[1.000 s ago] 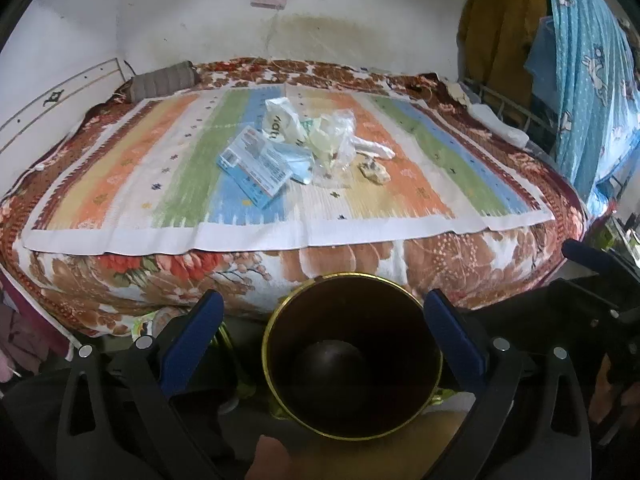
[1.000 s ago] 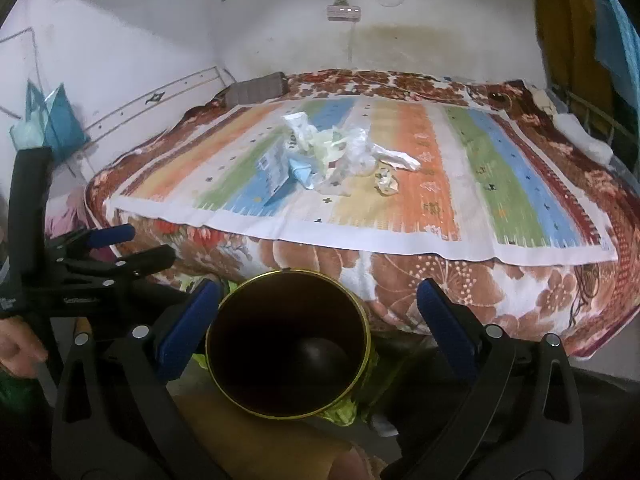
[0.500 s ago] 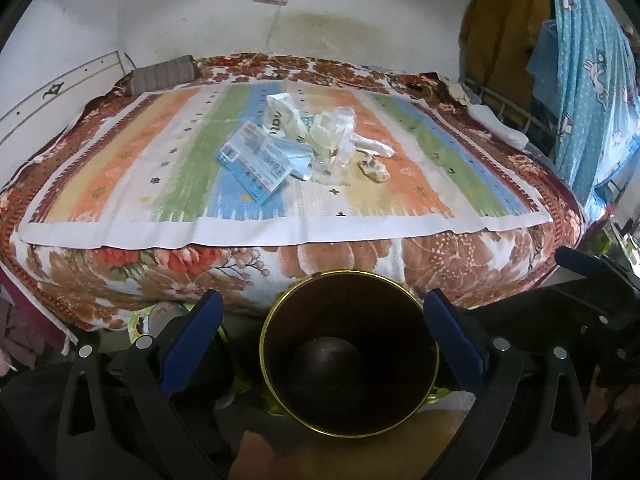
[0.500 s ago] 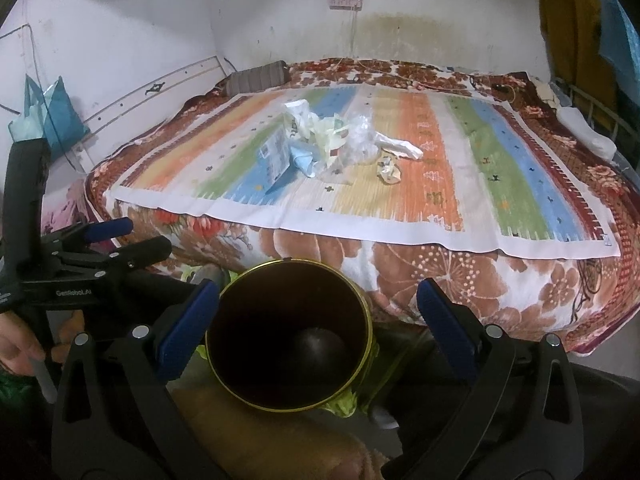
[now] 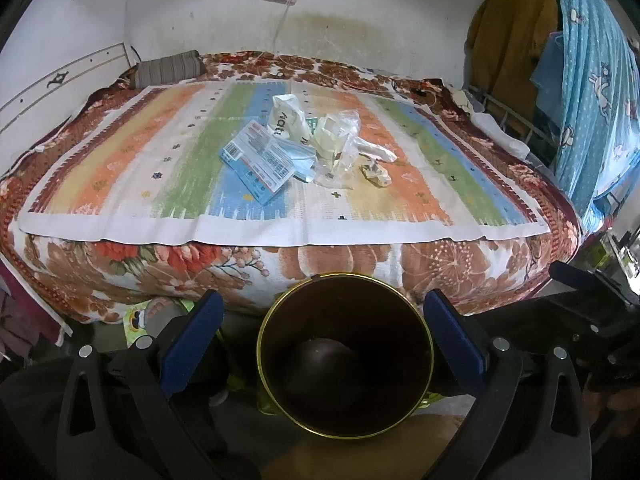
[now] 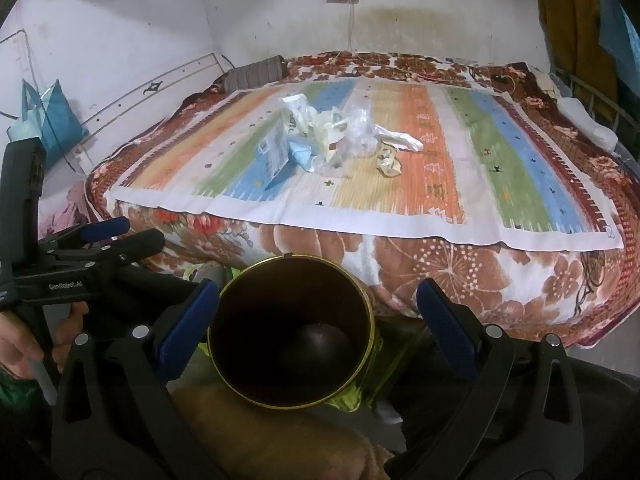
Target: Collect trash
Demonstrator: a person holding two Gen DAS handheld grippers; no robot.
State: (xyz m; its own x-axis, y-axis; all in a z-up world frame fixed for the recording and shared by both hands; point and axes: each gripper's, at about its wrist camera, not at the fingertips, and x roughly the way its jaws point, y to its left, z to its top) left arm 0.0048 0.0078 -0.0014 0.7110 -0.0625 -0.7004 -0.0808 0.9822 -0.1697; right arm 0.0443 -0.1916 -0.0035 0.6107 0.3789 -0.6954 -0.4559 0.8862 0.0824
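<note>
Item 1. Trash pile (image 5: pixel 304 152): lies near the middle of the striped mat (image 5: pixel 120 168) on the bed (image 5: pixel 460 276), well apart from both grippers. Parts:
- blue printed carton (image 5: pixel 258 160), flattened, at the pile's 8 o'clock edge;
- white bag with lettering (image 5: pixel 286 120) at 12 o'clock;
- clear crumpled plastic (image 5: pixel 340 148) at the centre;
- white twisted wrapper (image 5: pixel 378 152) at 3 o'clock;
- small crumpled paper scrap (image 5: pixel 376 172), just beside the pile at 4 o'clock, apart from the rest.

Item 2. Bin (image 5: pixel 344 354): dark inside, gold rim, standing below the near edge of the bed at 6 o'clock in both wrist views. Nothing clearly visible inside.

Item 3. Left gripper (image 5: pixel 320 332): jaws released, spread wide, holding nothing; bin seen between them.

Item 4. Right gripper (image 6: pixel 312 316): jaws released, holding nothing; bin likewise framed.

Handling notes (judgement). Step in hand: reach toward 12 o'clock for a first piece; none collected yet.
- Take the lone paper scrap or the carton first; each sits at an edge and separates cleanly.
- Close on the carton across its thin edge, not its flat face.
- Pinch plastic at a bunched fold; a loose film may slip or drag its neighbours along.
- Lift clear before returning to the bin, so the mat is not snagged.
- Release only over the rim.
</note>
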